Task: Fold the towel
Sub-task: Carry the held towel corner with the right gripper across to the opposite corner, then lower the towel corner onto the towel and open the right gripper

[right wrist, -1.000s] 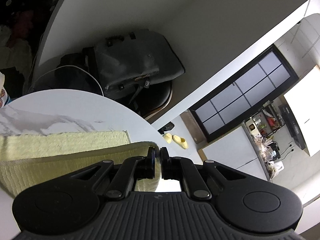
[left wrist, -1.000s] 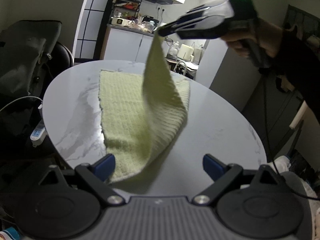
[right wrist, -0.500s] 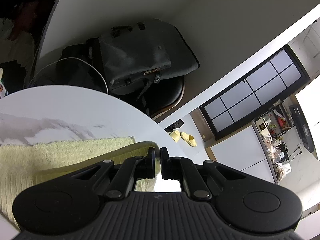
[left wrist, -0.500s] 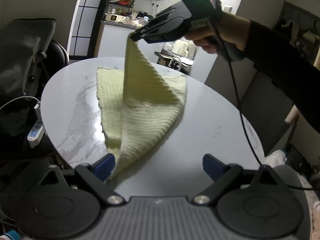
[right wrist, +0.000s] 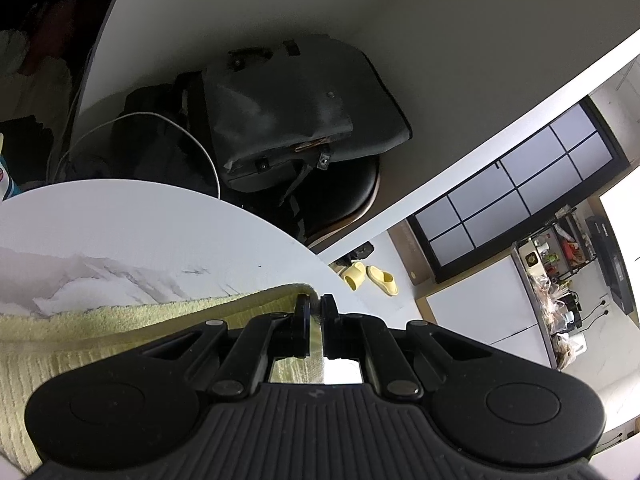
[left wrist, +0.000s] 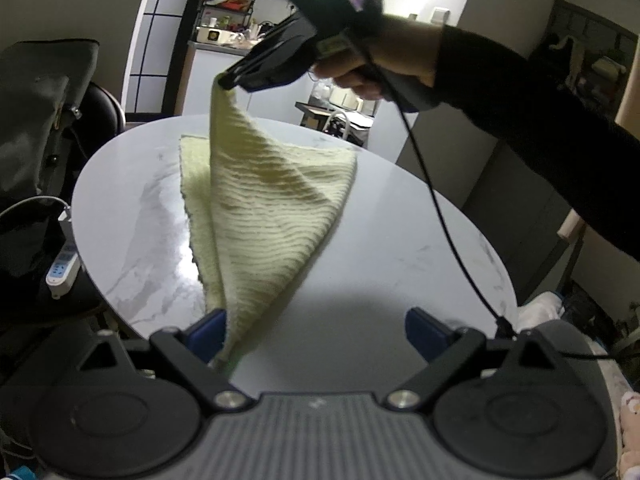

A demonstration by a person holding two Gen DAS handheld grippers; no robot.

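**One towel, two grippers, one corner lifted**

Closest to me is the left gripper (left wrist: 316, 332), its two blue-padded fingers (left wrist: 208, 334) spread wide and holding nothing; the near tip of the towel (left wrist: 264, 216) hangs just beside the left pad, and from here I cannot tell whether cloth and pad actually touch. There is a single pale yellow ribbed towel, lying on the one round white marble table (left wrist: 400, 248). Part of it is flat on the tabletop toward the left side, and the rest rises from it in a slanted sheet, peaking at one corner. That corner is pinched in the right gripper (left wrist: 226, 80), whose fingers are pressed together on the fabric above the far half of the table; its own camera shows the same nip, cloth caught between the closed tips (right wrist: 316, 308). Beyond the table's edge sits one dark bag (right wrist: 296, 108) on a black chair (right wrist: 340, 196), and farther off, two yellow slippers (right wrist: 370, 276) lie on the floor.
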